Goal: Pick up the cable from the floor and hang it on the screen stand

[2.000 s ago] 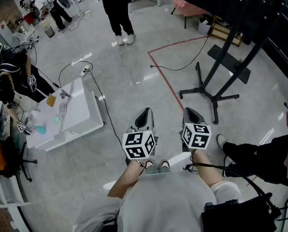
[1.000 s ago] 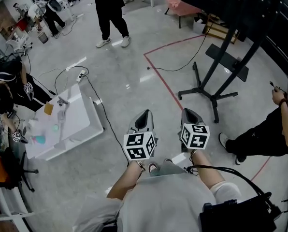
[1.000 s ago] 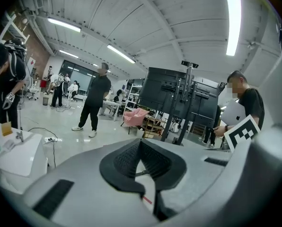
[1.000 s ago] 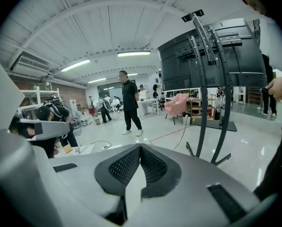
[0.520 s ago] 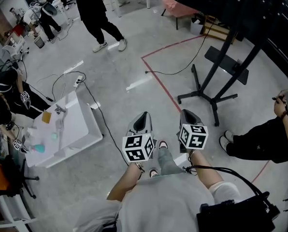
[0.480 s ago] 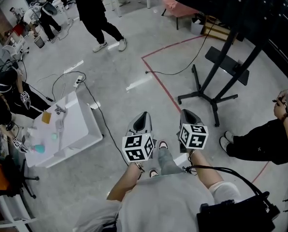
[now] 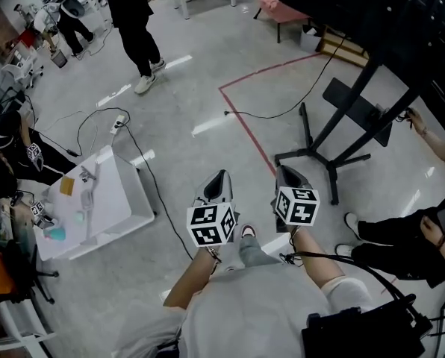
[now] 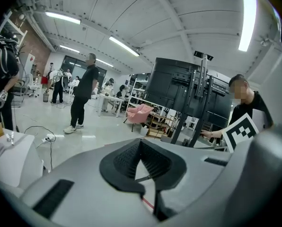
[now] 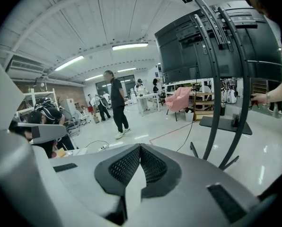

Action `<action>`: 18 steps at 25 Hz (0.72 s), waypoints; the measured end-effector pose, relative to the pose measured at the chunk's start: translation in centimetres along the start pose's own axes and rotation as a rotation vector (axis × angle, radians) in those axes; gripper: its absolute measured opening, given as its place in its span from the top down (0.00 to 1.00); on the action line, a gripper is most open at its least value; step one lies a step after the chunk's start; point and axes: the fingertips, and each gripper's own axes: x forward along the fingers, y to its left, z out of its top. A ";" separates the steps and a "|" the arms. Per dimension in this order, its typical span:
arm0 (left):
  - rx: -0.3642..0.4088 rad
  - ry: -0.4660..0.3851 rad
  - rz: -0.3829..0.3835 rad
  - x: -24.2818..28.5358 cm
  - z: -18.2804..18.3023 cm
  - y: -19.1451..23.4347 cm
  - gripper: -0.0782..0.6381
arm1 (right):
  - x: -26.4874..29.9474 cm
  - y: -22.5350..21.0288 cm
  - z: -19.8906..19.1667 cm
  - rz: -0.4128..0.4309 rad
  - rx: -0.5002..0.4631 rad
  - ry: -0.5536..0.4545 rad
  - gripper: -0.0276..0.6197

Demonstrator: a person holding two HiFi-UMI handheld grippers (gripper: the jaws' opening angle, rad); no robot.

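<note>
While both grippers ride low in front of our body, nothing of the task is in hand yet. Well off to the left of the left gripper [image 7: 220, 177] sits a low white surface [image 7: 118, 189] with a few small items on it, which we judge has no part in this job. The left gripper is clenched on nothing, its pads meeting at the tip with only floor beyond them. Just to its right, the right gripper [image 7: 283, 173] is likewise clamped closed and empty. We judge both are kept closed and tipped slightly downward simply for carrying, since nothing lies within reach.

The cable [image 7: 267, 117] lies on the floor well ahead of both grippers. Its loose end rests near a red floor line [image 7: 247, 130], and the rest runs rightward and away. The screen stand [image 7: 355, 110] rises ahead and to the right of the right gripper, and its slanted poles look like the place to hang the cable. In our judgement, the next move is to close in on that loose end and open one gripper over it.
</note>
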 end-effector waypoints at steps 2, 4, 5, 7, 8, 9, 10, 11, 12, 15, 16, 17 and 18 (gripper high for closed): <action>0.002 0.007 0.002 1.6 0.4 -0.1 0.89 | 1.2 -0.8 0.7 0.005 0.000 0.010 0.93; 0.007 0.013 0.003 3.2 1.0 -0.3 0.89 | 2.4 -1.9 1.3 0.007 0.007 0.018 0.93; 0.009 0.015 0.005 3.9 1.2 -0.3 0.89 | 3.0 -2.5 1.6 0.008 0.011 0.023 0.93; 0.010 0.020 0.009 5.4 1.6 -0.2 0.89 | 4.0 -3.5 2.0 0.011 0.020 0.032 0.93; 0.009 0.023 0.011 6.1 1.7 -0.2 0.89 | 4.6 -3.9 2.1 0.013 0.024 0.036 0.93; 0.009 0.026 0.011 6.8 1.9 -0.1 0.89 | 5.1 -4.3 2.3 0.014 0.028 0.041 0.93; 0.010 0.030 0.011 7.4 1.9 -0.2 0.89 | 5.5 -4.8 2.4 0.015 0.031 0.045 0.93; 0.012 0.036 0.010 8.1 2.0 -0.2 0.89 | 6.0 -5.2 2.6 0.016 0.035 0.050 0.93; 0.014 0.042 0.008 8.7 2.0 -0.3 0.89 | 6.4 -5.6 2.7 0.017 0.038 0.055 0.93; 0.021 0.054 0.005 10.2 2.2 -0.5 0.89 | 7.6 -6.6 3.1 0.017 0.040 0.068 0.93; 0.023 0.058 0.003 10.8 2.2 -0.5 0.89 | 8.0 -6.9 3.2 0.017 0.041 0.071 0.93; 0.025 0.061 0.001 11.3 2.3 -0.5 0.89 | 8.3 -7.2 3.3 0.017 0.043 0.074 0.93; 0.026 0.064 -0.001 11.8 2.3 -0.5 0.89 | 8.6 -7.5 3.4 0.016 0.045 0.077 0.93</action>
